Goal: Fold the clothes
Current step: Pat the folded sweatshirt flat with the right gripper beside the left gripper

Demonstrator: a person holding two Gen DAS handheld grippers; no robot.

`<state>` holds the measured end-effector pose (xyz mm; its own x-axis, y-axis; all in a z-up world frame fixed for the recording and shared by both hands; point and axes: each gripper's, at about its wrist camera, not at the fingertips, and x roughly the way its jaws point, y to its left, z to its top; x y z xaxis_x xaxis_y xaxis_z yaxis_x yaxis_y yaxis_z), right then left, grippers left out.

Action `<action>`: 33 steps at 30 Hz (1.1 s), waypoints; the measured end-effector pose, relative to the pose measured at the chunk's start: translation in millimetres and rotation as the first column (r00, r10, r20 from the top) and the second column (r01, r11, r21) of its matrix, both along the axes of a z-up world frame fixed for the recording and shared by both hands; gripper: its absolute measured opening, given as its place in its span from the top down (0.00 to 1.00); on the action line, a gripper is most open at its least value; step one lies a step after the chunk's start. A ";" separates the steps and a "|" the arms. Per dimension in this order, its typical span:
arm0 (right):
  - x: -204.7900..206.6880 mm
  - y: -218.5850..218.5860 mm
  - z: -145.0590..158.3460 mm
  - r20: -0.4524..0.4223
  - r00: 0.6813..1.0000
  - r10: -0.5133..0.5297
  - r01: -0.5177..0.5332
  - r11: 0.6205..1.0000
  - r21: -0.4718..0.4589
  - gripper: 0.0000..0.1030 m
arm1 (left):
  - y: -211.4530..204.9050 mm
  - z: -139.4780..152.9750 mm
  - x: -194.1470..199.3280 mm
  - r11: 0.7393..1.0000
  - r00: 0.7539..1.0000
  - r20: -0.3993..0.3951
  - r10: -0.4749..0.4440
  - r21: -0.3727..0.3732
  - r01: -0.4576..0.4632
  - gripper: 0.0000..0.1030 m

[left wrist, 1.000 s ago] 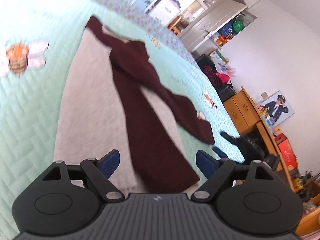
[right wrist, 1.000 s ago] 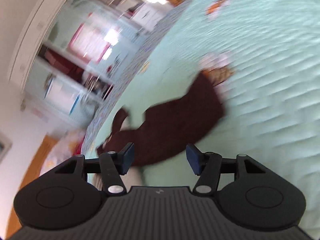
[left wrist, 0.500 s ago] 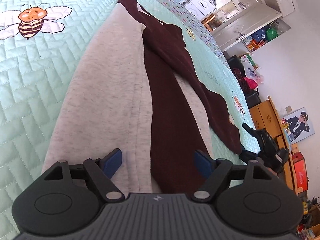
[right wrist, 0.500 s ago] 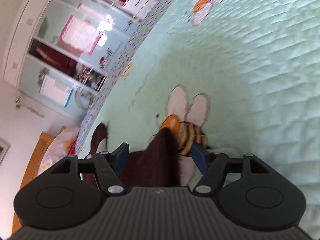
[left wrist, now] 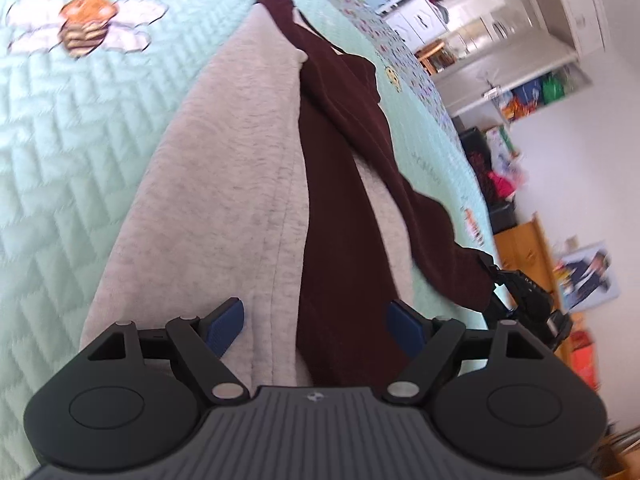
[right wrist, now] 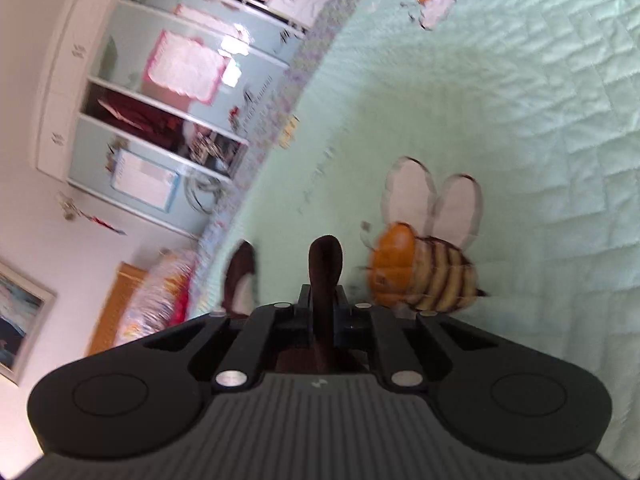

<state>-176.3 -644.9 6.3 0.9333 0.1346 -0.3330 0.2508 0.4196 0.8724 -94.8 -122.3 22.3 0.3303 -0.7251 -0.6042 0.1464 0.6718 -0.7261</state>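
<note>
On the mint-green quilted bedspread (left wrist: 60,152) lies a grey and maroon garment (left wrist: 224,184), stretched long; its maroon sleeve (left wrist: 424,216) runs out toward the bed's edge. Above the garment's near end hangs the left gripper (left wrist: 316,320), its blue pads spread wide, one over the grey cloth and one beside the maroon strip, and they press nothing. At the sleeve's far end the right gripper (right wrist: 325,300) is closing, and its jaws pinch a fold of maroon cloth (right wrist: 325,264) just beside an embroidered bee (right wrist: 424,276).
</note>
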 end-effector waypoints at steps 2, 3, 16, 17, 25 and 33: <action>5.4 9.8 25.7 0.046 0.999 0.021 -0.019 0.999 -0.041 0.88 | 10.3 4.2 -2.3 0.999 1.000 -0.017 0.004 -0.037 -0.005 0.20; 9.0 16.9 40.9 0.071 0.997 0.042 -0.037 0.997 -0.074 0.88 | 15.1 6.6 -4.3 0.999 1.000 -0.016 0.009 -0.052 -0.010 0.20; 41.6 287.4 133.3 -0.135 0.667 0.732 -0.517 0.325 -0.792 0.88 | 75.1 6.5 -9.8 0.986 0.991 -0.072 0.114 -0.114 -0.122 0.20; 36.3 313.9 116.3 -0.216 0.625 0.750 -0.537 0.212 -0.817 0.88 | 78.4 3.6 -9.6 0.985 0.990 -0.084 0.117 -0.120 -0.127 0.20; -11.7 388.8 54.9 -0.435 0.564 0.702 -0.491 -0.139 -0.860 0.88 | 83.5 -0.2 -7.5 0.975 0.994 -0.080 0.074 -0.204 -0.090 0.20; -14.2 364.6 77.9 -0.307 0.547 0.779 -0.503 0.012 -0.864 0.88 | 72.1 -15.4 2.2 0.941 0.988 -0.147 0.039 -0.326 -0.086 0.20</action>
